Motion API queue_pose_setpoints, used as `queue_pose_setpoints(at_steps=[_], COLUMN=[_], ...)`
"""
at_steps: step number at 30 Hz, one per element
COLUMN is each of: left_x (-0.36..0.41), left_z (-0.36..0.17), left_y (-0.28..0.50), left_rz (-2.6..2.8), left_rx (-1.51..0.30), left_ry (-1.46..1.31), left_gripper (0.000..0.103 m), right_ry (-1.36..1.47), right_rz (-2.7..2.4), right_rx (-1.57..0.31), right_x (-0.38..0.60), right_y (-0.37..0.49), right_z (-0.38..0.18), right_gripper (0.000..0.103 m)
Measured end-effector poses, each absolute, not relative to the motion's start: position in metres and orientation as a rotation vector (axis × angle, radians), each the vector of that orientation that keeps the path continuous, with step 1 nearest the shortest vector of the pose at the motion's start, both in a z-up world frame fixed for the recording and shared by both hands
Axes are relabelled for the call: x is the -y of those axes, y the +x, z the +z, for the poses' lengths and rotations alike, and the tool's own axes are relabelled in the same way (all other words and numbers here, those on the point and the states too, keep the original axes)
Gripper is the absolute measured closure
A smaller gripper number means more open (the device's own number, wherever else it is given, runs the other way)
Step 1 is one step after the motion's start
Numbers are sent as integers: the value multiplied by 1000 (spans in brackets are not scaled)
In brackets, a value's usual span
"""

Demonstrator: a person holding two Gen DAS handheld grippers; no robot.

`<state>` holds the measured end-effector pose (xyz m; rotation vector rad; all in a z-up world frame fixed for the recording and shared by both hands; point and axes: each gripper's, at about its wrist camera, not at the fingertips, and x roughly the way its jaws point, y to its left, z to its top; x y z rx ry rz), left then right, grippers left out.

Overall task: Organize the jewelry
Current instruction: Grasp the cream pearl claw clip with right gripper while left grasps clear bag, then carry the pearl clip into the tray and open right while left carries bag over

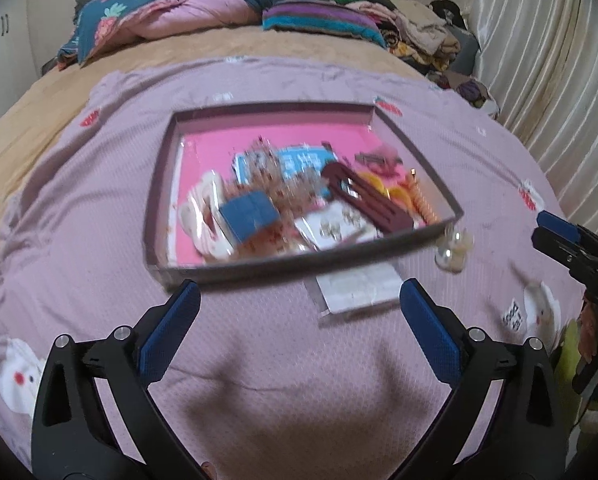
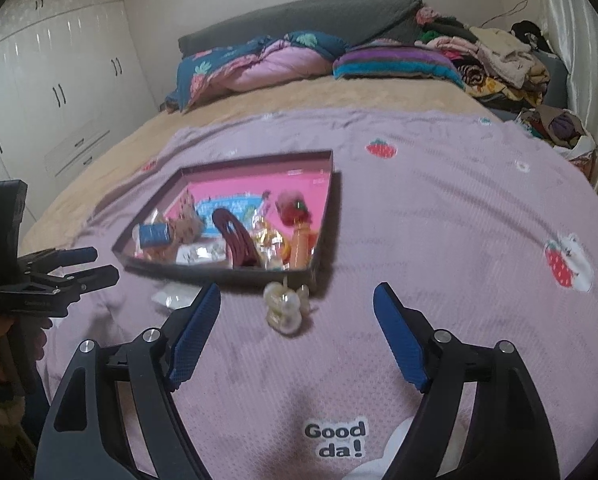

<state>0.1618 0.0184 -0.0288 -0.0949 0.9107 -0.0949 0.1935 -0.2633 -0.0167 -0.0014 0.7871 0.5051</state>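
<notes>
L gripper: jaws wide, nothing between, over lilac bedspread just short of jewelry tray. R gripper: jaws wide, empty, pointed at pearl hair clip lying on bedspread, just outside tray's near wall. Clear packet w/ earrings also outside tray, betw. L fingers in L view. Tray holds dark red comb, blue box, orange spiral tie, bagged bits; blurred.

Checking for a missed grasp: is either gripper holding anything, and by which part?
Nothing is held. The left gripper and right gripper are both open and empty; the pearl piece lies loose on the blanket.
</notes>
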Motion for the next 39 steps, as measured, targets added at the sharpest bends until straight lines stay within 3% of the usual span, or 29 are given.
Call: queue_pose_setpoints(at_steps=[9,14,17,19,21,23,26,30,32,37,39], left_x=[3,9,14,18,21,24,29,34,35,32,30], left_z=[-63,-74,-78,-80,-83,-85,-88,-87,-84,-73,-70], left_y=[165,173,179,183,187,189,192,197,197,194,192], left_rz=[-136,-135,-148,-151,-152,-153,-147,-131,-142,-142,-150], left_rx=[-987,-1006,-1012,-1015,-1023,-1024,-1022,-1011,-1002,-986,-984], left_ry=[-112,-127,-134,-126,-133,-136,-129,-112,-108,-106,-111], left_gripper=[10,10,10,10,10,10,11,25,51,68,69], right_ry=[-7,7,15,22,23,32,24,24,26,35,47], right_rz=[566,599,619,635,634,642,640,618,604,569,563], right_rx=[-882,-924,-946,-959,-962,-958,-933,-917,-911,-891,-885], right_x=[248,240,234,230,229,231,237,248,256,271,276], right_y=[209,224,235,241,246,246,240,232,227,214,210], right_z=[-53,-67,-75,-79,-83,-83,-77,-71,-68,-57,-53], right_gripper=[26,32,41,57,65,71,72,72,72,72,72])
